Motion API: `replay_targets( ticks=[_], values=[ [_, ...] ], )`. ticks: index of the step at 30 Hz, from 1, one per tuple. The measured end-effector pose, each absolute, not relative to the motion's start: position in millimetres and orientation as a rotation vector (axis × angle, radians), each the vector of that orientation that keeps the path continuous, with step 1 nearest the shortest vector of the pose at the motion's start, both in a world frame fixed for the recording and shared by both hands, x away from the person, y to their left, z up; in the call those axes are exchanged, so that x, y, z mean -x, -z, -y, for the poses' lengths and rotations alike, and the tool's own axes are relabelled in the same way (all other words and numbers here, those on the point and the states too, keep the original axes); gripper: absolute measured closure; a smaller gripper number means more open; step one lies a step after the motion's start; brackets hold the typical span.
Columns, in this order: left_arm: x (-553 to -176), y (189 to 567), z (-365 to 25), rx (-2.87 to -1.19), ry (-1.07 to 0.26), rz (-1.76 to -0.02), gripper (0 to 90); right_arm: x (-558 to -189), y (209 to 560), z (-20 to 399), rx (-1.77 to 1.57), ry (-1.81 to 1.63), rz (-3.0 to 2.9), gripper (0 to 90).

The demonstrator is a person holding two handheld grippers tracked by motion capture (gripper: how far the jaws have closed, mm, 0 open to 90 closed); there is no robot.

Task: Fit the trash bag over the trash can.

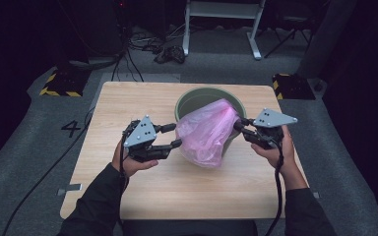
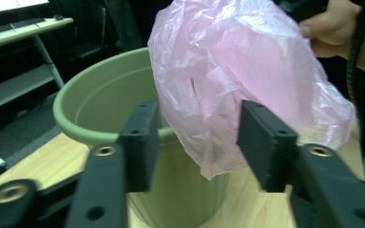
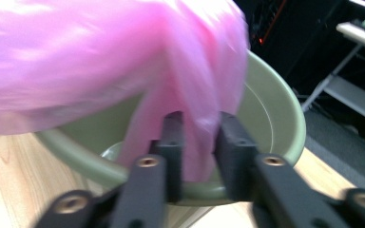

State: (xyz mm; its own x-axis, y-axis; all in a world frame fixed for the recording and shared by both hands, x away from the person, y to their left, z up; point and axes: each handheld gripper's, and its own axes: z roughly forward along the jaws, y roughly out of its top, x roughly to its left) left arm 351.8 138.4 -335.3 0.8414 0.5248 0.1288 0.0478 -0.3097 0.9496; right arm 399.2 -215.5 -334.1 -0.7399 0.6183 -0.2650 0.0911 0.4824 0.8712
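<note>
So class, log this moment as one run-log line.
pink bag: over green bin rim | right gripper: bag between jaws | left gripper: open at bag

- Room was dim; worktop (image 1: 177, 182) lit from above, surroundings nearly black.
- Right gripper view: pink bag (image 3: 100, 61) motion-blurred, overexposed.
- Left gripper view was sharper.

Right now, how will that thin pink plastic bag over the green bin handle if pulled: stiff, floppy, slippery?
Likely floppy: the thin pink plastic bag crumples and sags over the rim of the round green plastic bin. Probably very light, since it billows rather than hanging straight. Possibly slippery: the film looks glossy, and only a narrow fold sits between the right gripper jaws, so it may slide out.
</note>
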Motion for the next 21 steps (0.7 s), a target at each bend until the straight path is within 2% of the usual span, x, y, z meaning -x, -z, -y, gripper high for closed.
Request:
replay_targets(
  ticks=[1,2,5,8,12,21],
  values=[
    [-352.1,335.1,-137.1,-1.842,-0.512,-0.433,56.0,-397.5,333.5,216.3,-0.572,-1.239,-2.167,60.8],
    [-352.6,335.2,-136.3,-1.848,-0.511,-0.42,60.5,-396.3,332.8,216.9,-0.567,-1.249,-2.162,56.0],
    [-352.5,335.2,-133.5,-1.855,-0.532,-0.407,74.3,-390.0,331.5,218.8,-0.546,-1.262,-2.169,43.3],
    [-352.5,335.3,-131.6,-1.873,-0.563,-0.4,80.0,-383.4,329.9,222.6,-0.544,-1.264,-2.162,32.3],
    [-352.6,335.0,-133.1,-1.876,-0.55,-0.395,86.9,-371.2,325.4,228.8,-0.539,-1.3,-2.155,29.1],
    [-352.3,338.4,-127.1,-1.891,-0.523,-0.371,89.8,-335.6,312.7,210.5,-0.394,-1.393,-2.15,29.2]
  ],
)
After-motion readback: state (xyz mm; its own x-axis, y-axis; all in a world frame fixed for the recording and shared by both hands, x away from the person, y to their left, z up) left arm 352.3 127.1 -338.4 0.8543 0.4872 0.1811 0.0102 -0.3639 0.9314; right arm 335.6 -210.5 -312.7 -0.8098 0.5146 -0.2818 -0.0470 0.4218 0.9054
